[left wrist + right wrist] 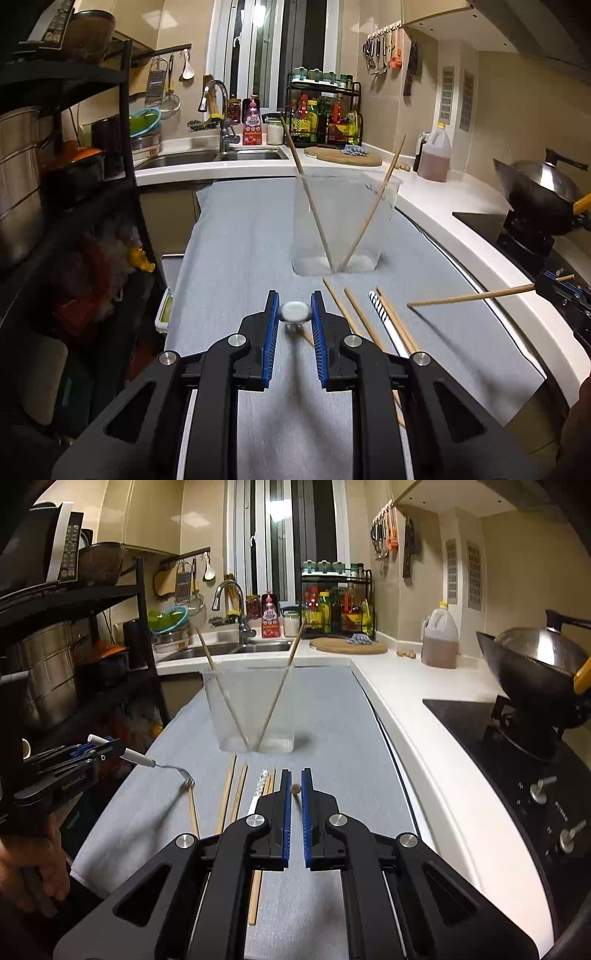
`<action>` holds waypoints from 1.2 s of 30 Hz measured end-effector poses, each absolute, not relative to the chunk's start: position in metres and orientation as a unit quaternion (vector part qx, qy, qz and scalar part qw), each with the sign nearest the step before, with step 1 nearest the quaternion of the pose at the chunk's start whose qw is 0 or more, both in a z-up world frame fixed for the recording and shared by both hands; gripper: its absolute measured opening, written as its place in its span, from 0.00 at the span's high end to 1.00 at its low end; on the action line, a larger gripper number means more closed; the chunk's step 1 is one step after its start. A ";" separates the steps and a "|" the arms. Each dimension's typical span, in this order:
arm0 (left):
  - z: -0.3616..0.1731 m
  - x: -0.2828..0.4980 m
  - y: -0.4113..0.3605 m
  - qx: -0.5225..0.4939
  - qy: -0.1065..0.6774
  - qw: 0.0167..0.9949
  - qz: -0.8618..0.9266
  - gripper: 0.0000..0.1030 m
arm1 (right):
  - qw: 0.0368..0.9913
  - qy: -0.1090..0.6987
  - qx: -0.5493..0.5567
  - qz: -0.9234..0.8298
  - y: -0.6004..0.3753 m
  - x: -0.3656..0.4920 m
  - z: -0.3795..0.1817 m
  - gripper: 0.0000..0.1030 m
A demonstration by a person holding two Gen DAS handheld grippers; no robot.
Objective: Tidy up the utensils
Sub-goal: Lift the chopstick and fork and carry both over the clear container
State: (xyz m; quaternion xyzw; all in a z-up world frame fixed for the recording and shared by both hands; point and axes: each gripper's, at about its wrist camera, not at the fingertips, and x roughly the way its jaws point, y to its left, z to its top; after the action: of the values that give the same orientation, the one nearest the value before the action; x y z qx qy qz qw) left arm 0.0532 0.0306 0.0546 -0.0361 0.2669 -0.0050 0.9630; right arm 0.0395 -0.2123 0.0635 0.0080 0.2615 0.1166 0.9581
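Observation:
A clear plastic container (341,225) stands on the grey mat (240,240) with two wooden chopsticks (373,210) leaning inside; it also shows in the right wrist view (255,709). My left gripper (294,312) is shut on a white-handled fork (147,762), seen end-on in its own view, tines down over the mat. My right gripper (295,788) is shut on a wooden chopstick (472,295), held above the mat. Several chopsticks (236,797) and a striped-handled utensil (380,306) lie on the mat before the container.
A white counter (417,709) runs along the right with a wok (535,664) on a stove, an oil jug (439,638) and a cutting board (349,646). A sink (207,157) is at the back. A black shelf rack (62,147) stands left.

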 end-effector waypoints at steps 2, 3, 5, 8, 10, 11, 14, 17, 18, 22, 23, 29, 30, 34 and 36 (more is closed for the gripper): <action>0.061 0.066 0.034 -0.039 0.270 0.962 -0.011 0.83 | 0.959 0.256 0.002 0.120 -0.210 0.047 0.070 0.95; 0.063 0.070 0.034 -0.037 0.271 0.962 -0.014 0.83 | 0.960 0.253 -0.005 0.122 -0.208 0.053 0.074 0.95; 0.069 0.081 0.034 -0.032 0.271 0.962 -0.019 0.83 | 0.960 0.250 -0.011 0.126 -0.206 0.063 0.081 0.95; 0.076 0.095 0.034 -0.026 0.273 0.961 -0.026 0.83 | 0.960 0.246 -0.008 0.133 -0.205 0.079 0.093 0.95; 0.080 0.107 0.037 -0.029 0.276 0.960 -0.029 0.83 | 0.961 0.243 -0.009 0.134 -0.203 0.086 0.100 0.95; 0.082 0.110 0.037 -0.028 0.276 0.960 -0.029 0.83 | 0.961 0.240 -0.009 0.135 -0.202 0.090 0.104 0.95; 0.088 0.124 0.039 -0.028 0.279 0.959 -0.035 0.83 | 0.961 0.238 -0.015 0.139 -0.198 0.102 0.113 0.95; 0.094 0.131 0.039 -0.028 0.278 0.959 -0.040 0.83 | 0.960 0.238 -0.018 0.144 -0.193 0.109 0.118 0.95; 0.096 0.132 0.039 -0.027 0.276 0.960 -0.041 0.83 | 0.960 0.237 -0.021 0.145 -0.191 0.111 0.120 0.95; 0.104 0.135 0.041 -0.039 0.280 0.958 -0.047 0.83 | 0.960 0.236 -0.018 0.152 -0.187 0.116 0.130 0.95; 0.105 0.136 0.041 -0.041 0.282 0.957 -0.048 0.83 | 0.959 0.237 -0.016 0.154 -0.187 0.117 0.133 0.95; 0.116 0.141 0.046 -0.049 0.300 0.951 -0.051 0.83 | 0.958 0.237 -0.018 0.162 -0.182 0.125 0.149 0.95; 0.118 0.141 0.047 -0.049 0.302 0.951 -0.051 0.83 | 0.957 0.238 -0.016 0.165 -0.181 0.126 0.152 0.95; 0.125 0.140 0.051 -0.048 0.309 0.948 -0.056 0.83 | 0.955 0.242 -0.011 0.173 -0.179 0.132 0.162 0.95; 0.129 0.141 0.054 -0.049 0.314 0.947 -0.058 0.83 | 0.953 0.245 -0.010 0.177 -0.178 0.135 0.167 0.95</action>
State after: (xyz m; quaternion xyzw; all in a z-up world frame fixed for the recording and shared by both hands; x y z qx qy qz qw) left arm 0.1407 0.0537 0.1295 -0.0487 0.3136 -0.0578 0.9465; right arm 0.1354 -0.1781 0.1669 -0.0104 0.2447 0.1768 0.9533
